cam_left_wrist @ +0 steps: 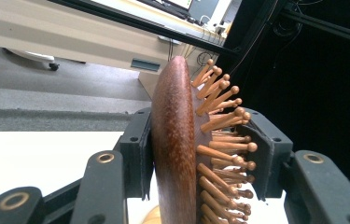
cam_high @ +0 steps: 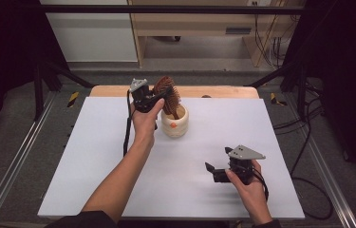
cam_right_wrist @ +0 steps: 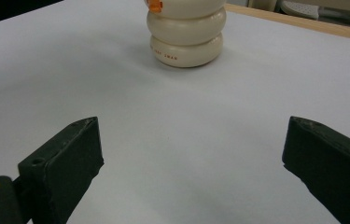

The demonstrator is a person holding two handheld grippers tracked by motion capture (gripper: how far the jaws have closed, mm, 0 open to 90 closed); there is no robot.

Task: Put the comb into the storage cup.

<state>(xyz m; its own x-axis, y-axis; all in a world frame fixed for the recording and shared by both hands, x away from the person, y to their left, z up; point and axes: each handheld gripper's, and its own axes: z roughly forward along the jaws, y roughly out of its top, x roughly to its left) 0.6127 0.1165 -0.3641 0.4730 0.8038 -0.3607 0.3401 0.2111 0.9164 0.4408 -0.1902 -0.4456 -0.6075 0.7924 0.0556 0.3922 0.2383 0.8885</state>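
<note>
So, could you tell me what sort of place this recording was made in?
Probably a lab recording station: a white-topped table enclosed by black curtains and a metal frame, with loose cables on the grey floor and a wooden workbench behind.

Hairbrush point(cam_left_wrist: 175, 154): reddish-brown speckled wood, lighter orange-brown pins. Holder point(cam_high: 174, 123): cream, ribbed, with orange mark. Desk point(cam_high: 95, 156): white, wooden edge. Claws: black.
</note>
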